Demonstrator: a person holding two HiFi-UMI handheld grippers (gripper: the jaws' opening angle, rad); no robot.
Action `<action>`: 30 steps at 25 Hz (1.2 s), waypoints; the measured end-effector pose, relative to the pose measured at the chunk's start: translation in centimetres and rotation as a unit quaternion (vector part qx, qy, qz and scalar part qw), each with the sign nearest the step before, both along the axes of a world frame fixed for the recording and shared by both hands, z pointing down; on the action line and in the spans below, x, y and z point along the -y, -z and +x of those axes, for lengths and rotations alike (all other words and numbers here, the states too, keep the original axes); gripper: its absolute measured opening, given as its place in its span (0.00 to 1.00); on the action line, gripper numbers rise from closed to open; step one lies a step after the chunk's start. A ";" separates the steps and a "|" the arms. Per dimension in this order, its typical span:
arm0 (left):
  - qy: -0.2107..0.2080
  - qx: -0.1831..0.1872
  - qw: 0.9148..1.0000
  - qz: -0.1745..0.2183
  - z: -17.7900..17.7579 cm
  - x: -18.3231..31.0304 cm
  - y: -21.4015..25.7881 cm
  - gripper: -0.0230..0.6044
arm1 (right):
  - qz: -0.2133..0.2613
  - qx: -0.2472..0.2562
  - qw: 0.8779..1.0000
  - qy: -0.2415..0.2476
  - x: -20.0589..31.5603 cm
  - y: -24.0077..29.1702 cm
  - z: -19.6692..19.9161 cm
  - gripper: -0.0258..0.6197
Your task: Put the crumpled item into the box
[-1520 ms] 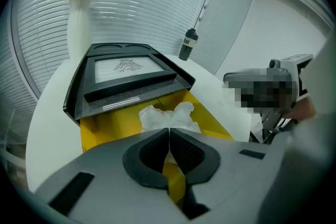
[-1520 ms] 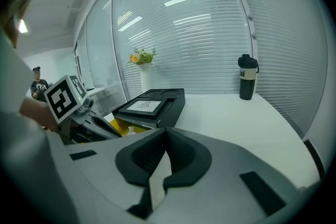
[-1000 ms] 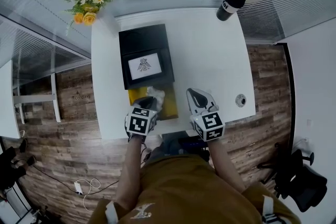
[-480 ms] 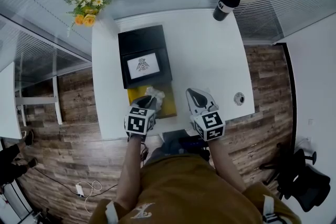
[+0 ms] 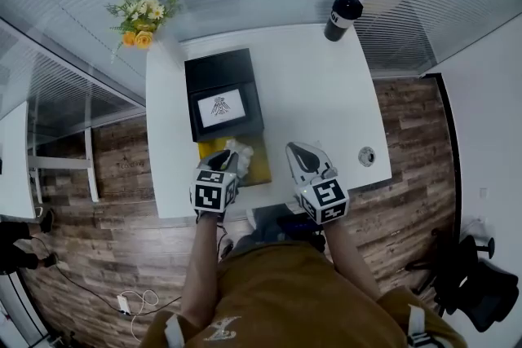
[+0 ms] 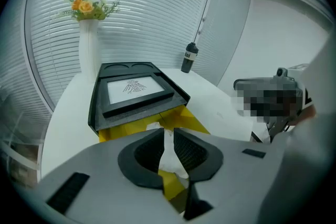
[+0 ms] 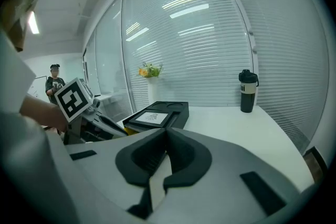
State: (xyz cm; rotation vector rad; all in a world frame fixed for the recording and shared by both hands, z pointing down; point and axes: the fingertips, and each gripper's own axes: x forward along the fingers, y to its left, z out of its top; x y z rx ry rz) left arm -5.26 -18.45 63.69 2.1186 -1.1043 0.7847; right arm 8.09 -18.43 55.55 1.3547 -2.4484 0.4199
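White table (image 5: 326,94): left gripper (image 6: 168,132) jaws pinch crumpled paper (image 6: 170,159), plain only in its view; right gripper (image 7: 166,132) jaws touch.

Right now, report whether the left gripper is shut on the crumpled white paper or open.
Shut on it. The left gripper has both dark fingers pressed against the crumpled white paper between them.

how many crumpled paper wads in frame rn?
1. The crumpled paper is pinched between the jaws of the left gripper, just above the yellow box at the table's near edge. Others may be hidden inside the box.
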 end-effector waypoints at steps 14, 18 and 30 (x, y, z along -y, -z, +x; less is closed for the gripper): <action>0.058 -0.022 0.991 0.121 -1.9 -0.4 7.0 0.12 | 0.022 -0.034 0.999 0.004 -1.3 2.2 -0.6 0.05; 0.082 -0.048 0.980 0.176 -2.9 -0.5 10.3 0.10 | 0.036 -0.036 0.999 0.005 -1.7 3.4 -1.2 0.05; 0.092 -0.084 0.959 0.256 -3.8 -2.7 16.4 0.08 | 0.083 -0.030 0.996 -0.001 -3.3 7.7 -2.4 0.05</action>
